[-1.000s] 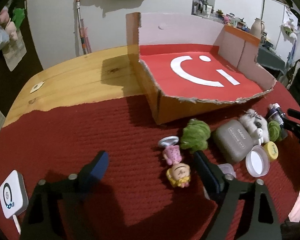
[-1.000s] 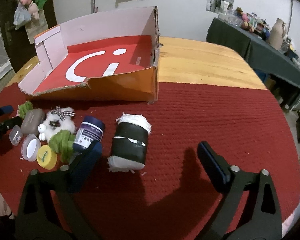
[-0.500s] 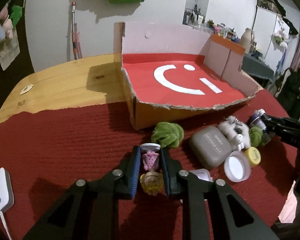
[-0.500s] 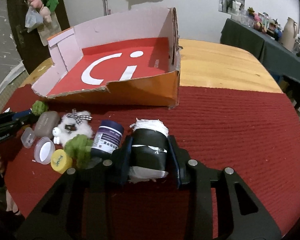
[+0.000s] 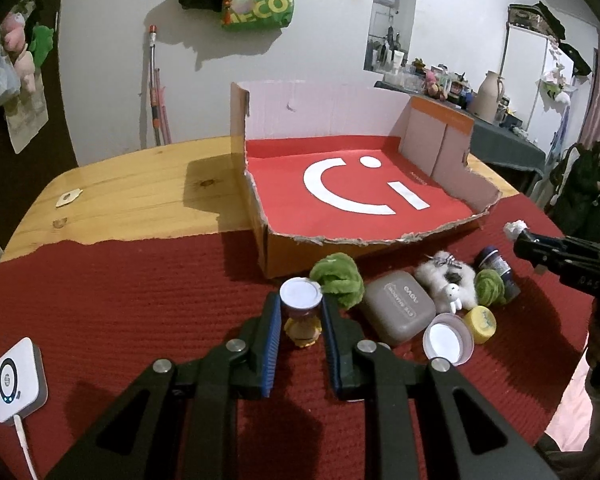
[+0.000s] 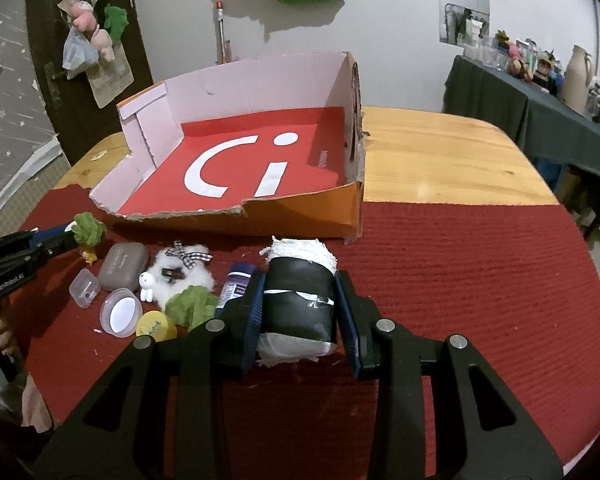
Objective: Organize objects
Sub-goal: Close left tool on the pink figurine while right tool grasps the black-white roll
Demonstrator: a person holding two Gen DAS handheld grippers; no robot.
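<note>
Looking at where things sit, the open cardboard box [image 5: 360,192] is straight ahead of and beyond both tools, its torn low front edge facing them, so whatever is carried only has to go forward and over that ragged lip

The left gripper [image 5: 300,316] has just been closing and is now clamped on the little doll figure [image 5: 301,312], long axis running forward along the fingers, its round white base pointing at the box and the yellow-haired head back toward the camera. The right gripper [image 6: 300,312] has likewise just closed on the black-wrapped roll [image 6: 298,300] — a stubby cylinder with frayed white ends, lying along the fingers too. The left one looks a bit nearer the box front, I'd say, though it's close

Both things are held just above the red mat [image 6: 460,280], with the leftover clutter — grey case [image 5: 398,306], fluffy white toy [image 5: 446,280], green pom-poms [image 5: 338,280] — sitting between the two tools
</note>
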